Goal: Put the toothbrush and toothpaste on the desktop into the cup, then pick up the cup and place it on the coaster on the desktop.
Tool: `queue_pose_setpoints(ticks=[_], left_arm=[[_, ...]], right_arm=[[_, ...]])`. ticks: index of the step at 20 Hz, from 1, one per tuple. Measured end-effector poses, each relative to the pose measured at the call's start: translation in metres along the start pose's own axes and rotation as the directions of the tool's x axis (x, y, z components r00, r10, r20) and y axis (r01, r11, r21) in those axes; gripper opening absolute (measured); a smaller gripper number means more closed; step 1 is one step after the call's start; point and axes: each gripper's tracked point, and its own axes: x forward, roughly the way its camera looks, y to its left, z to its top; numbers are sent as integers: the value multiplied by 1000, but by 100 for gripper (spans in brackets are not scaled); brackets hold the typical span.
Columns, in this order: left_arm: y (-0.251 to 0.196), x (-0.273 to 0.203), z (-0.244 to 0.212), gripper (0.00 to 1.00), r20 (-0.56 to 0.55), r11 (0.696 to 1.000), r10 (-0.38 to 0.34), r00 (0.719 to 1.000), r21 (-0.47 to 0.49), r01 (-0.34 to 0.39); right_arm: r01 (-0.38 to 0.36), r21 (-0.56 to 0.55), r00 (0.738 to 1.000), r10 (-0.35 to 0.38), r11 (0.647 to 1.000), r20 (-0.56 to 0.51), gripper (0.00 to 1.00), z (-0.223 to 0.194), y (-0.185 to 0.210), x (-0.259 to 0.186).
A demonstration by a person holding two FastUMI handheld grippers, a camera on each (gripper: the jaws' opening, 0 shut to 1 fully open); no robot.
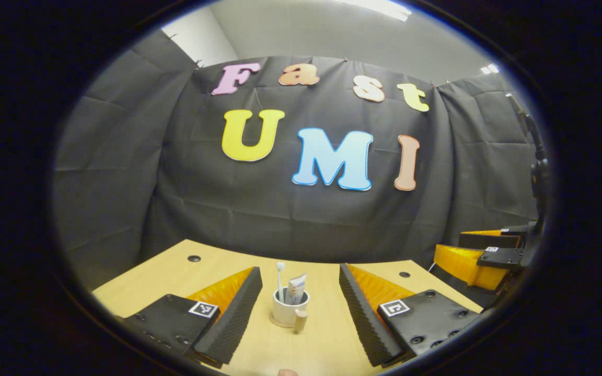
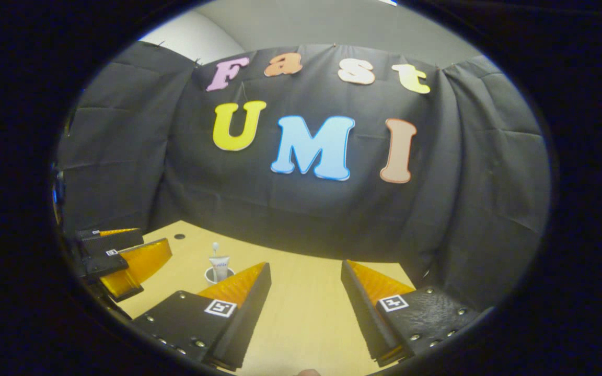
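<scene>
The tabletop point(image 1: 327, 339) spread out pale and wooden ahead of both claws. In the left gripper view the left claw point(image 1: 298, 308) hung released, its two fingers spread wide and gripping nothing, and the cup point(image 1: 289, 309) stood upright straight ahead, centred in the gap between those fingers and a little beyond their tips. The cup's handle point(image 1: 301, 319) pointed back toward the claw. A sliver of darker disc showed under the cup's base, which I judged to be the coaster, though it was too small to be sure. The toothpaste point(image 1: 297, 290) and the thinner toothbrush point(image 1: 280, 282) both stood inside the cup, leaning on its rim.

In the right gripper view the right claw point(image 2: 305, 292) was likewise released and empty over bare wood, with the cup point(image 2: 220, 274) well off to its left, partly hidden behind its left finger. The left claw point(image 2: 123, 258) was farther left still.

If the cup did sit on the coaster, the task looked essentially done, and the careful move would be to draw the left claw straight back, fingers kept wide, so neither one clipped the handle or tipped the tall contents. If not, it should close on the cup's body, not the handle, and lift level.
</scene>
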Motion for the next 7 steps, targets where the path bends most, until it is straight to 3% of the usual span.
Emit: queue_pose_setpoints(ticks=[3,7], left_arm=[[-12,-13,7,93,44,1000,12,999,15,-13],[-24,-20,8,96,69,999,29,997,33,-31]], right_arm=[[27,-39,997,-24,999,73,82,-3,4,4],[8,-86,993,2,996,120,82,3,9,-4]])
